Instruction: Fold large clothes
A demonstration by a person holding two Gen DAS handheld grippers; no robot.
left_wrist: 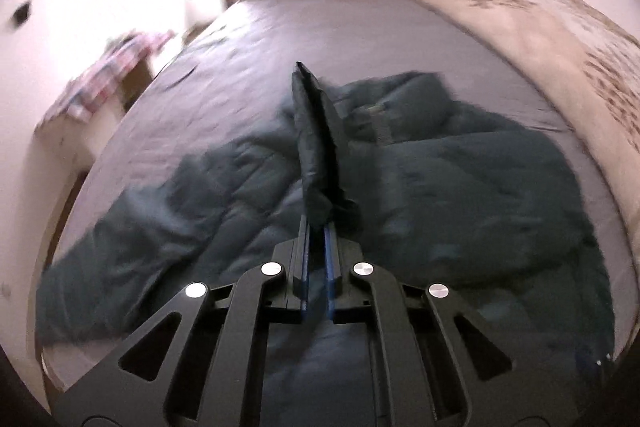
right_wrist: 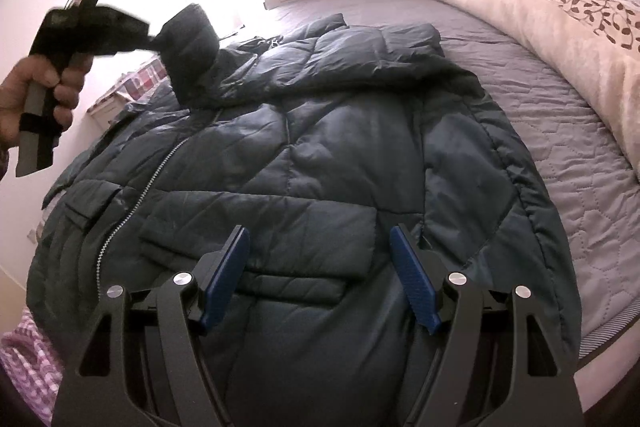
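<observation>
Black right gripper [right_wrist: 320, 243] — blue ribbed pads [right_wrist: 412, 283], silver pivot screws [right_wrist: 458, 278].

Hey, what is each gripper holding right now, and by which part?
The left gripper is shut on the dark puffer jacket's sleeve cuff, lifting it. The right gripper is open, holding nothing.

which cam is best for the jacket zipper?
Right wrist. The zipper runs in full as a silver line down the dark quilted jacket, left of the open right gripper. In the left wrist view the jacket is blurred and no zipper can be made out.
</observation>
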